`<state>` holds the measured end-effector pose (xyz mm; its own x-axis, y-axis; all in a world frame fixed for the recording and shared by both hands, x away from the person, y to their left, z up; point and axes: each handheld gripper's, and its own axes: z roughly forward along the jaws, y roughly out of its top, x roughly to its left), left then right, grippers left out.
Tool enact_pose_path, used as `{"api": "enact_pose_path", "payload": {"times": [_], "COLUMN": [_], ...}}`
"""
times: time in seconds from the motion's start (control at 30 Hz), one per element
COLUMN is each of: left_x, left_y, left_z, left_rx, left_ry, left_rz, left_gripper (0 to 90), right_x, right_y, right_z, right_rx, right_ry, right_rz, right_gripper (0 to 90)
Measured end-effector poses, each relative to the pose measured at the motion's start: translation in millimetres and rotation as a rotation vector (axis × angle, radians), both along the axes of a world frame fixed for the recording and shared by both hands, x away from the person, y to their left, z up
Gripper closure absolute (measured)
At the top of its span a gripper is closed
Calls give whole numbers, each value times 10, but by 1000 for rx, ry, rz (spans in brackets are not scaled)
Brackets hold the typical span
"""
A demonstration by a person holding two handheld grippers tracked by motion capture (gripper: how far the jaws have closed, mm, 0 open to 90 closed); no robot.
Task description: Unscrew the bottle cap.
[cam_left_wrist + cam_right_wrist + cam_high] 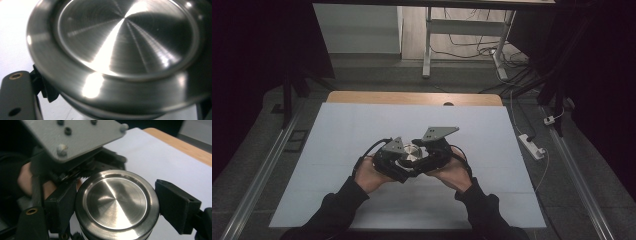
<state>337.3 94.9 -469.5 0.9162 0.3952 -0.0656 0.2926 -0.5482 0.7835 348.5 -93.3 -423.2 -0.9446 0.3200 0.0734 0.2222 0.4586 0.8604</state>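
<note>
Steel can (pixel 410 152), round w/ a brushed, shiny flat end, sits held above the white mat (pixel 362 130), roughly mid-mat and toward the person's edge of it, flat end facing up in the high view. Left gripper (pixel 398 159) is just left of the can; its jaws are clamped on the can body, w/ the can's rim right up against its camera (pixel 125 45), blurred. Right gripper (pixel 426 156) is just right of the can; in the right gripper view the can (pixel 116 203) lies between its two black jaws, left pad tight on the can's side, right pad at the can's other side, so it's gripping the can too. Grey three-cornered plates top both grippers, close over the can. Both hands are wrapped on the gripper bodies, just nearer the person than the can. Wooden table edge (pixel 412 97) shows beyond the mat, well away from the can.
</note>
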Motion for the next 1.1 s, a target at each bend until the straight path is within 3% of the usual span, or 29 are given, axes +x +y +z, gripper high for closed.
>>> {"api": "enact_pose_path", "payload": {"times": [0.07,0.1,0.13,0.17,0.2,0.27,0.3,0.33,0.37,0.43,0.5,0.53,0.57,0.6,0.7,0.8,0.87,0.9,0.97,1.03,1.07,1.1], "left_x": [2,0,-8,-8,-13,-10,-6,-6,-1,6,15,15,9,-2,-15,-29,-33,-33,-35,-23,-24,-24], "left_y": [12,18,13,13,1,0,12,12,36,52,73,73,63,50,30,12,11,15,17,32,41,41], "left_z": [2,7,4,4,3,6,16,16,27,34,48,48,52,57,58,68,79,86,80,76,75,75], "left_rx": [-8,-16,-21,-21,-25,-22,-24,-24,-26,-26,-31,-31,-27,-9,-6,4,8,11,-3,-19,-30,-30], "left_ry": [1,9,10,10,7,3,-3,-3,-6,-6,-6,-6,-8,-17,-20,-30,-30,-33,-24,-12,-7,-7], "left_rz": [-56,-117,-137,-137,-148,-141,-101,-101,-42,-18,44,44,64,80,86,70,56,23,14,-28,-67,-67], "left_gripper": [146,146,146,146,146,146,146,146,146,146,146,146,146,146,146,146,146,146,147,146,146,146], "right_x": [13,53,68,68,86,108,111,112,108,79,37,17,17,-41,-93,-107,-86,-78,-69,-63,-44,-33], "right_y": [-17,-63,-85,-85,-118,-138,-150,-165,-176,-181,-151,-119,-119,-44,50,83,70,63,51,41,11,-5], "right_z": [-1,-9,-12,-12,-21,-16,2,29,59,113,134,133,133,119,80,47,20,17,26,33,36,35], "right_rx": [6,29,37,37,49,64,74,86,85,55,38,23,23,-6,-18,-26,-16,-15,-21,-22,-15,-10], "right_ry": [6,27,37,37,44,67,74,74,76,59,46,32,32,-8,-25,-41,-12,-4,1,7,15,22], "right_rz": [32,105,142,142,198,195,175,154,129,61,-6,-37,-37,-92,-122,-125,-108,-95,-55,-37,12,38], "right_gripper": [198,198,197,197,194,172,130,89,65,34,36,37,37,56,81,142,180,182,183,184,185,185]}}
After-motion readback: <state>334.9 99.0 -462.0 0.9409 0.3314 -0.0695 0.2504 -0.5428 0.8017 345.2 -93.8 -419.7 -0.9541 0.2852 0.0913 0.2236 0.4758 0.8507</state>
